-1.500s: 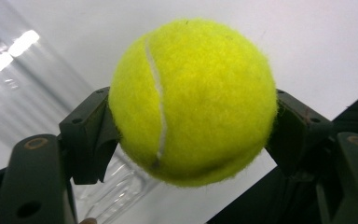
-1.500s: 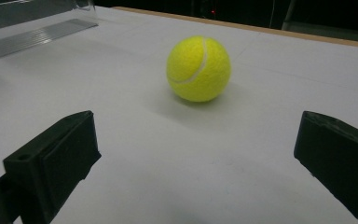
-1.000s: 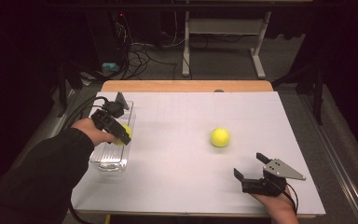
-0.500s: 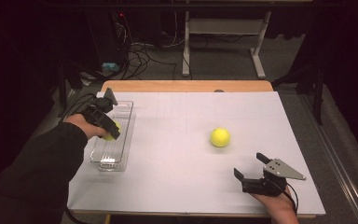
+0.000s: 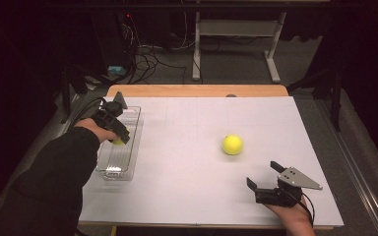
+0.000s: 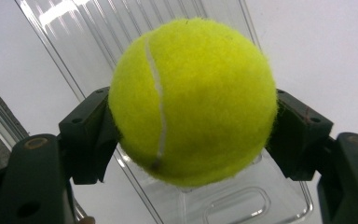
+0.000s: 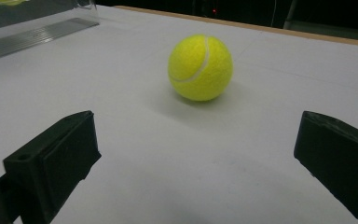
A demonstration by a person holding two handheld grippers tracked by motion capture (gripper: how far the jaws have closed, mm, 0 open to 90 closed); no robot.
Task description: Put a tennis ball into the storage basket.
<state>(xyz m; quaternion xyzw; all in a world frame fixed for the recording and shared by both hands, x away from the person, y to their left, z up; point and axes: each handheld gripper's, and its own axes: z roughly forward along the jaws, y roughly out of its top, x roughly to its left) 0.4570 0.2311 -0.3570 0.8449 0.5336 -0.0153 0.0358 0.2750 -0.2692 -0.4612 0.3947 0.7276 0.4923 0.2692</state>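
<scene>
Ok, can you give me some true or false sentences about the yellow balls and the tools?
1. The left tool is squeezing a tennis ball. True.
2. That held ball hangs over the clear plastic tray. True.
3. The right tool is holding the second ball. False: its jaws stand wide open and that ball lies on the white table, apart from them.
4. The second ball is red. False: it is yellow-green with a white seam.
5. The right tool has a grey three-cornered plate on top. True.
</scene>
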